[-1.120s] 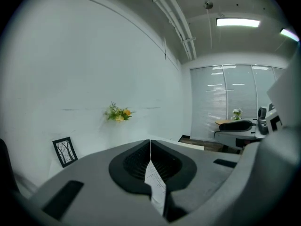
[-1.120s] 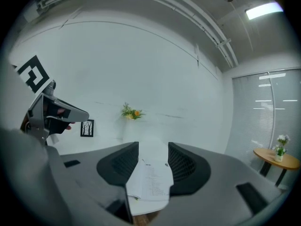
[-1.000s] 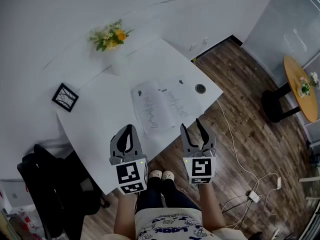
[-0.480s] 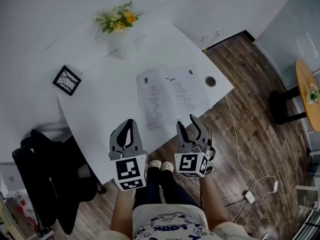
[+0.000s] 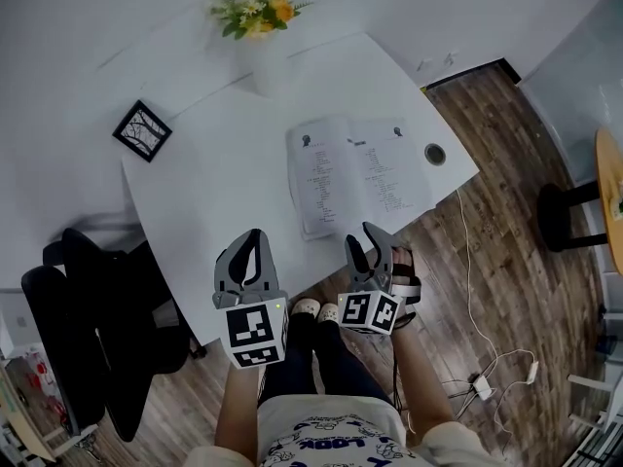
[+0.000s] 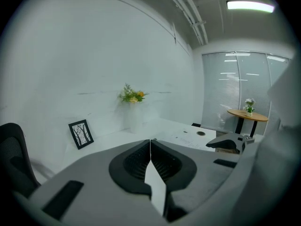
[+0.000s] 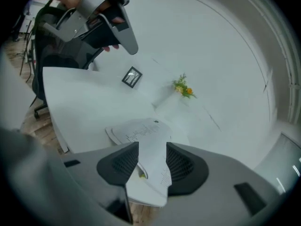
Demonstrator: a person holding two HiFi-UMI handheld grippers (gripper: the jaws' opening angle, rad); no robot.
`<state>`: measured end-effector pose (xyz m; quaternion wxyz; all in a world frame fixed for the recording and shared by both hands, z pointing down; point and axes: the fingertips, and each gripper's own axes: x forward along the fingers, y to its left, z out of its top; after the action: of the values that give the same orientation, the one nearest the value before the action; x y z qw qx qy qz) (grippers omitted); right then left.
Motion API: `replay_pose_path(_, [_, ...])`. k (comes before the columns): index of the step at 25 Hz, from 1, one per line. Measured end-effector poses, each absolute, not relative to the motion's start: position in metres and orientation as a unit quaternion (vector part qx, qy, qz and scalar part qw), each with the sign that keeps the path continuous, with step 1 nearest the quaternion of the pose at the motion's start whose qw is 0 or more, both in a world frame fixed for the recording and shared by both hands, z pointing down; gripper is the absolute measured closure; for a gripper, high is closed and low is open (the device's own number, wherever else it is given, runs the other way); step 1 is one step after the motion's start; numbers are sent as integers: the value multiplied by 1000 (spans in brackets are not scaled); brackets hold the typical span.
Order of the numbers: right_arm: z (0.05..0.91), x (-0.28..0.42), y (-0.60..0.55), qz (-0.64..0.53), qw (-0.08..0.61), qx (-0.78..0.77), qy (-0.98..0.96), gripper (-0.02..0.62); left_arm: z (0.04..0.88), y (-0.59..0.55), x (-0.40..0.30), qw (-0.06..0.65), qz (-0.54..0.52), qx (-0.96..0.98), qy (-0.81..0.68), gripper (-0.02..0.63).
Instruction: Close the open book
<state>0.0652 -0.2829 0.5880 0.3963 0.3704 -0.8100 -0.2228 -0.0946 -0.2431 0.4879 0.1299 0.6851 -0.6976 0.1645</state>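
A: White pages face up. The book (image 5: 358,171) lies open and flat on the table (image 5: 209,207), close to the front edge and toward the right corner. Both halves are spread out.

B: Yes, and your right gripper (image 5: 367,240) hangs over that front edge, just at the near end of the book. In the right gripper view its jaws stand apart, and the printed page shows in the gap between them. I cannot tell if a jaw touches the paper.

A: Your left gripper (image 5: 252,245) is over the front edge too, left of the book and apart from it. Its jaws are pressed together, tip to tip, with nothing between them.

B: At the far edge you have a white vase (image 5: 268,64) with yellow and orange flowers (image 5: 261,10). A small black picture frame (image 5: 142,130) is near the left corner, well apart from the book.

A: Near the right corner there is a round hole (image 5: 435,153) in the table top, just beside the right page of the book.

B: A black chair (image 5: 83,329) stands at the left side of the table, on the wooden floor (image 5: 506,261). Your shoes (image 5: 306,308) show below the front edge, between the two grippers.
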Motion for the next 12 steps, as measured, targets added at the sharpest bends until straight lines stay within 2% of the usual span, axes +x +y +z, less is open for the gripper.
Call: replay_pose_path(12, [644,49,-282,-298,461,322,-771,407,510,-229,-116,150,178,667,-707,582])
